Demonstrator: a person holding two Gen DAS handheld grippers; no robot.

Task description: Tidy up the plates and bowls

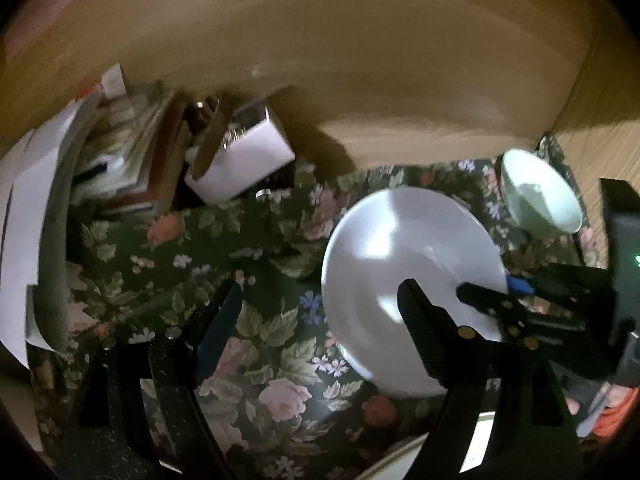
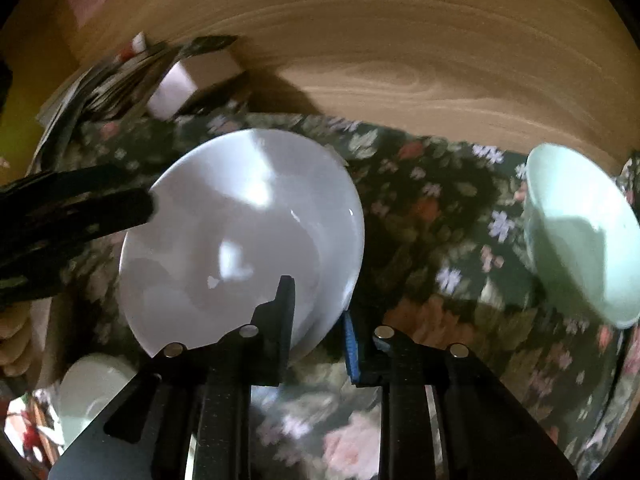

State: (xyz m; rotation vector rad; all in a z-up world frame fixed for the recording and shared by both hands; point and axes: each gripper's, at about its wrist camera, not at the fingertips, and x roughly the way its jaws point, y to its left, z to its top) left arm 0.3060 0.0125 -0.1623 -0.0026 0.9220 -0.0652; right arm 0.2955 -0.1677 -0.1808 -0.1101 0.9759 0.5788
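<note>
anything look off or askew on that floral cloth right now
The white plate is tilted, its near rim pinched by the right claw rather than lying flat on the floral cloth. The pale green bowl at the right seems to lean too, though blur makes that uncertain. No spills or breakage show.

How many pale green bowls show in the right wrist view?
2. One green bowl lies tipped on the floral cloth at the right edge; a second bowl sits at lower left, partly cut off. Others may lie outside the frame.
</note>
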